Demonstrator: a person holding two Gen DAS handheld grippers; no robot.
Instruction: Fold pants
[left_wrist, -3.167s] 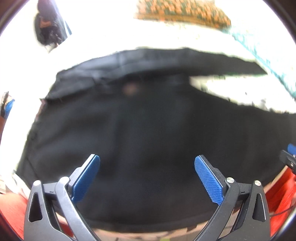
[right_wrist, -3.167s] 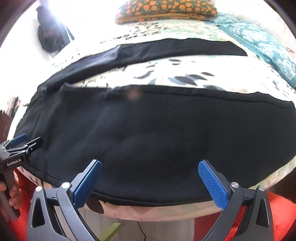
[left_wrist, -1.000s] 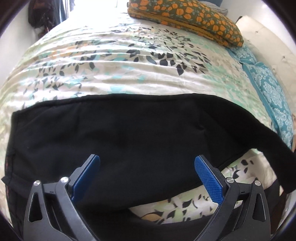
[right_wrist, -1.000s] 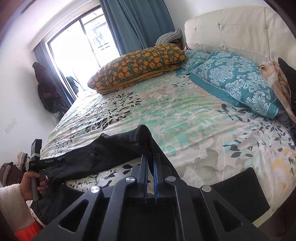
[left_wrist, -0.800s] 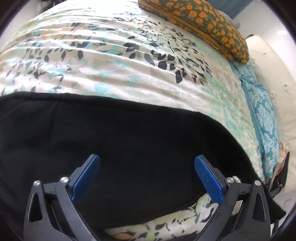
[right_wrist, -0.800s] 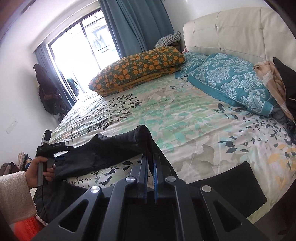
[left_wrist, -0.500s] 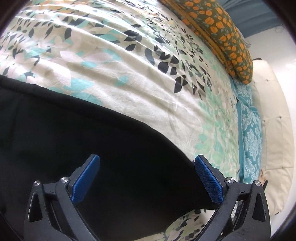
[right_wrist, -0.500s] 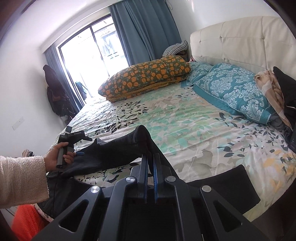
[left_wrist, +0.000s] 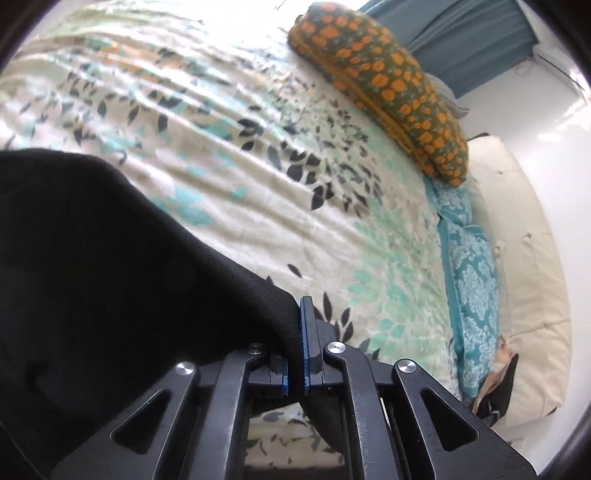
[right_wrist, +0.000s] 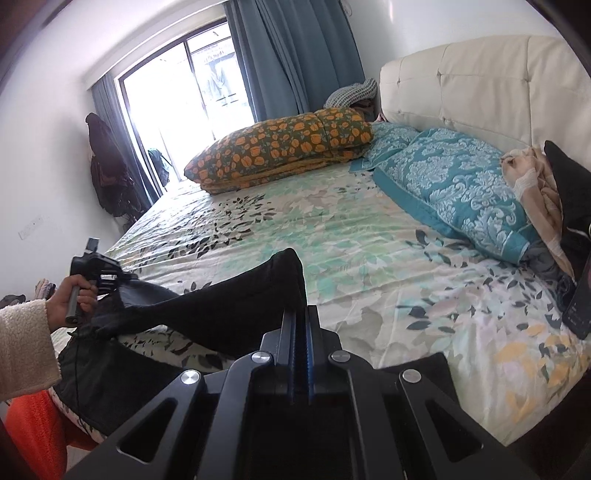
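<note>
The black pants (left_wrist: 110, 266) lie across the near side of a bed with a leaf-print sheet (left_wrist: 295, 155). My left gripper (left_wrist: 295, 317) is shut on a fold of the pants' upper edge, and the cloth drapes left from its blue pads. My right gripper (right_wrist: 300, 317) is shut on the raised end of one pant leg (right_wrist: 236, 299), which stretches left to my left gripper (right_wrist: 99, 271), held in a hand there. The other leg (right_wrist: 424, 363) lies flat at the bed's near edge.
An orange-flowered pillow (right_wrist: 280, 151) and teal pillows (right_wrist: 454, 188) lie at the head of the bed by a cream headboard (right_wrist: 480, 85). Crumpled clothes (right_wrist: 543, 184) and a dark phone (right_wrist: 581, 299) sit at the right. A window with blue curtains (right_wrist: 288, 55) is behind.
My left gripper has closed on the pants' edge; half a second ago its jaws were wide open over the cloth. My right gripper stays shut on the pant leg, held up.
</note>
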